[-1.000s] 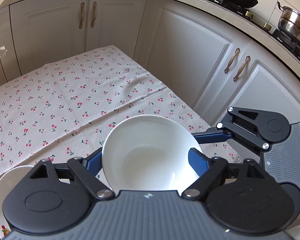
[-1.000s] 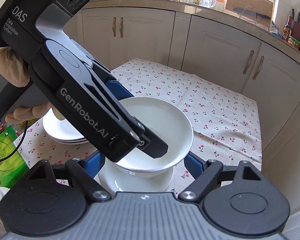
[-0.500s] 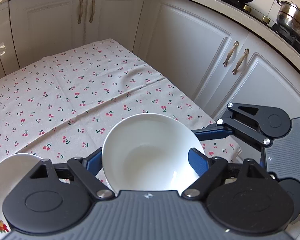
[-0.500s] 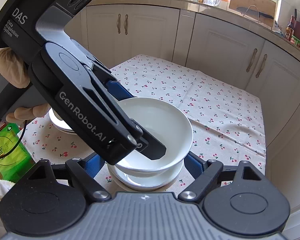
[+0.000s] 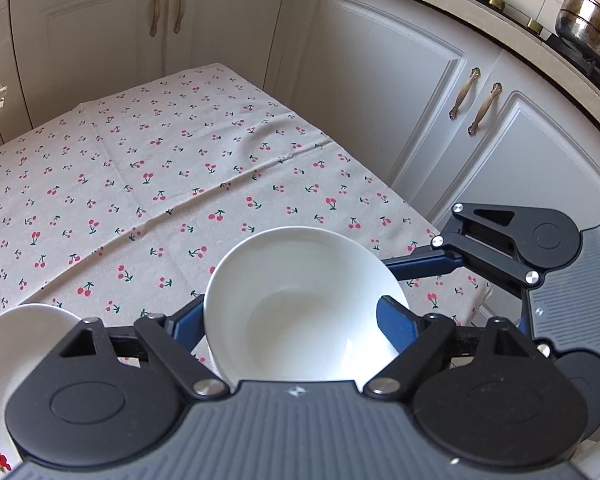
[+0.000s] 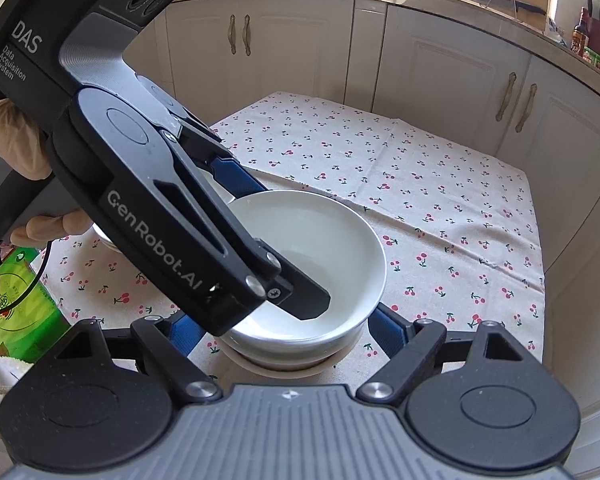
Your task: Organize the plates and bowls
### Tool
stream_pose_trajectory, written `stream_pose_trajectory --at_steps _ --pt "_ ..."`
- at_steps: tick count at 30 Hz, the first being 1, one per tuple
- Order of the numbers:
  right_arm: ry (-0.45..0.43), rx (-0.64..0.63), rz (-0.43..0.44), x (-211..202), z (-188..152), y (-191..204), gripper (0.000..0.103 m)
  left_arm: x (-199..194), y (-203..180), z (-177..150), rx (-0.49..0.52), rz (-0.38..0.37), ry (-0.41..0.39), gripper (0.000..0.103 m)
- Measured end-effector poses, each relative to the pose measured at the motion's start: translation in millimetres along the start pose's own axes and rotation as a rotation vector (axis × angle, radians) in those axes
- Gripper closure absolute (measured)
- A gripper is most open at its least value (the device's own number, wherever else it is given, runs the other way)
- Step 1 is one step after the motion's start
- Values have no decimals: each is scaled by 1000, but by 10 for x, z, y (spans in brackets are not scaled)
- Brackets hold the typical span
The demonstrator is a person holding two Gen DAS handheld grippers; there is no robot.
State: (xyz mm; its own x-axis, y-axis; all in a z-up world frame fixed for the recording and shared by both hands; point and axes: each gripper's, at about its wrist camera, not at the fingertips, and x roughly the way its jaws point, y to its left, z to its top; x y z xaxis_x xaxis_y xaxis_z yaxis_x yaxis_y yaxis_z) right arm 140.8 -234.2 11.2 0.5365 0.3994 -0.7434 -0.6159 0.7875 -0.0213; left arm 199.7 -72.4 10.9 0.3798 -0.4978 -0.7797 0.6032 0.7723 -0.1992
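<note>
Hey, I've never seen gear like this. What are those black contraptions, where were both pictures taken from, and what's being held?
No robot here: a person holds a two-finger hand-held gripper in each hand, each carrying a camera that looks along its fingers. One picture comes from the left hand-held gripper, the other from the right hand-held gripper. A cherry-print tablecloth covers the table. The left one clamps a plain white ceramic bowl over a stack of similar white bowls. The right one's blue fingers straddle that stack; whether they press it is unclear. A white plate lies nearby.
</note>
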Motion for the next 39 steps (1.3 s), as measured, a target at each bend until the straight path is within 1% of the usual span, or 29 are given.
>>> stream_pose_trajectory --at_steps 8,24,32,33,35,36,39 --pt "16 0 -1 49 -18 -4 14 40 11 -17 6 -6 6 16" --pt "20 -6 -3 53 -11 -2 14 66 34 -32 3 -10 4 16" --pt "24 20 20 67 -19 -46 14 56 39 -39 7 -16 -3 14" --pt "24 20 21 68 -22 -45 13 43 48 -42 6 -19 -11 14" --pt "-1 -1 -2 30 -32 -13 6 -3 56 -46 11 -21 -32 14" --pt "-20 -12 -6 -4 -32 2 0 -27 56 -45 13 -21 -38 14" --pt "-44 -23 10 -82 -14 14 0 -114 62 -37 18 -21 -64 14"
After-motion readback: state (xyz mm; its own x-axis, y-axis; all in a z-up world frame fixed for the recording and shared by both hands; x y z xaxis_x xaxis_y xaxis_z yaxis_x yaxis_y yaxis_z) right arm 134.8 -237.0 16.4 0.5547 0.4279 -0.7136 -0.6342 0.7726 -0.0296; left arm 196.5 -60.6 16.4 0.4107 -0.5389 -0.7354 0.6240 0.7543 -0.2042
